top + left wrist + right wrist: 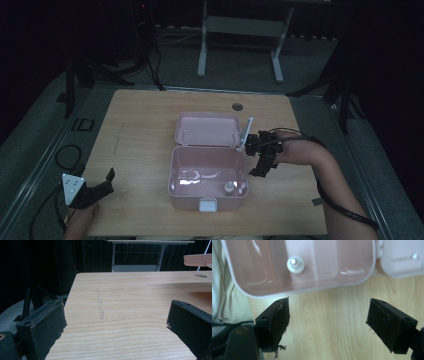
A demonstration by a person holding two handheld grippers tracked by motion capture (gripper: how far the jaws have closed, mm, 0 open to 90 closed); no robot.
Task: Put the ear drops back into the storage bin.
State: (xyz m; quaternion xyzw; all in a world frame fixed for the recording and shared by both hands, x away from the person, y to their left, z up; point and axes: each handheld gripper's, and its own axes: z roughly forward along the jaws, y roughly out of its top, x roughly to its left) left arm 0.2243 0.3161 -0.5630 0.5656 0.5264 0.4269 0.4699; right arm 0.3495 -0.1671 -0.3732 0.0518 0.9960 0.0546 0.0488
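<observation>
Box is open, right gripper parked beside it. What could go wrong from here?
1. The right gripper, jaws open, hangs close to the pink box wall; a sideways move could shove the box.
2. The small white bottle stands upright inside; a bump may topple it.
3. The lid lies open behind, so reaching past could catch it.

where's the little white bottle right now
The little white bottle stands inside the open pink box, near its front right corner in the high view, just left of the right gripper.
</observation>
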